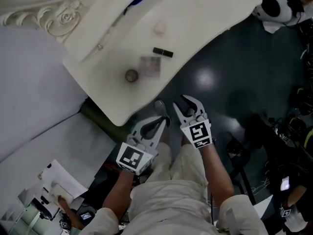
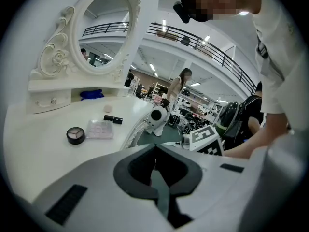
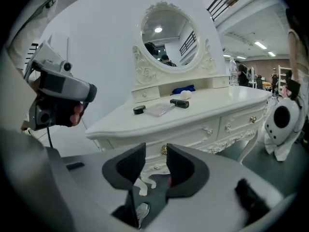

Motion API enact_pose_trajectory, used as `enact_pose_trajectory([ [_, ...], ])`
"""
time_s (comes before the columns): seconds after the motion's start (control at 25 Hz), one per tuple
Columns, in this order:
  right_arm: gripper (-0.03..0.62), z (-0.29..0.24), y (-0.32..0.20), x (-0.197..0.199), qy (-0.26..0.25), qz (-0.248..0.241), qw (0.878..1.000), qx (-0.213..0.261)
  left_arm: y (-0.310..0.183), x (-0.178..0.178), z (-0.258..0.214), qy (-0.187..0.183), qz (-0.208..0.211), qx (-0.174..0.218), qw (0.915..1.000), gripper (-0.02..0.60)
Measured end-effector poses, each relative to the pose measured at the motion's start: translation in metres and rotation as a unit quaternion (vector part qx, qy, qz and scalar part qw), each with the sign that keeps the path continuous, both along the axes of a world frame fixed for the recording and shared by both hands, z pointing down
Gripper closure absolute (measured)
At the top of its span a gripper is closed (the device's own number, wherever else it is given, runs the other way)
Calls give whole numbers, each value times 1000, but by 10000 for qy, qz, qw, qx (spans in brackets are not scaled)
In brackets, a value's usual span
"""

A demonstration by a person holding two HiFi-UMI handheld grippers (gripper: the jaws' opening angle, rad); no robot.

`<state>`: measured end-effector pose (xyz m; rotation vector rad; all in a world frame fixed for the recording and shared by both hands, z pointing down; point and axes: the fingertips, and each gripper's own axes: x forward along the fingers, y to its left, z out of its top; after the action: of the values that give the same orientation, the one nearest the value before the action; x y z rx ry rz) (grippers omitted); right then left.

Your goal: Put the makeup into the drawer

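A white carved dressing table (image 1: 205, 18) with an oval mirror (image 3: 166, 30) fills the scene, and we sit low in front of it, both grippers held over our knees. Its drawers (image 3: 236, 124) are all closed, so the makeup probably cannot go in until one is pulled out.

The right gripper (image 3: 155, 152) has its jaws apart and empty, lined up with a gold drawer knob (image 3: 164, 150) beyond them, likely to grasp it. The left gripper (image 2: 155, 149) is closed on nothing and waits beside it.

The makeup lies untouched on the tabletop: a clear palette (image 1: 150, 66), a round compact (image 1: 131, 75) just beside it, and a black lipstick tube (image 1: 162, 52). Nothing blocks the knob.
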<state>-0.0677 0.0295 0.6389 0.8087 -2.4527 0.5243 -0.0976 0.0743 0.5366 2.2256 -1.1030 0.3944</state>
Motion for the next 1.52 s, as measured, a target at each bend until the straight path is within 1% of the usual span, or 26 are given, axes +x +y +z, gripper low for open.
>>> enact_pose_trajectory([
  [0.08, 436, 10, -2, -4, 52, -60, 10000, 5, 1, 1, 2, -9, 18, -15, 10000, 571],
  [0.32, 393, 34, -12, -19, 192, -184, 9996, 42, 1, -2, 5, -7, -12, -18, 10000, 571],
  [0.44, 370, 46, -15, -24, 307, -236, 9993, 9, 3, -5, 7, -12, -19, -82, 10000, 571],
  [0.68, 368, 71, -24, -34, 507, -348, 9980, -115, 2, -13, 9, -39, -81, -117, 9999, 571],
  [0.96, 370, 90, -37, -43, 861, -575, 9946, 46, 7, -18, 17, -85, -101, -276, 9995, 571],
  [1.2, 372, 104, -49, -49, 1134, -710, 9909, 145, 7, -19, 21, -75, -124, -302, 9994, 571],
  [1.28, 381, 108, -52, -52, 1189, -745, 9900, 138, 6, -19, 21, -80, -123, -267, 9995, 571],
  [1.36, 412, 111, -54, -54, 1236, -767, 9893, 137, 5, -18, 21, -85, -117, -253, 9996, 571],
  [1.52, 425, 112, -53, -57, 1231, -799, 9891, 71, 6, -17, 20, -76, -115, -257, 9996, 571],
])
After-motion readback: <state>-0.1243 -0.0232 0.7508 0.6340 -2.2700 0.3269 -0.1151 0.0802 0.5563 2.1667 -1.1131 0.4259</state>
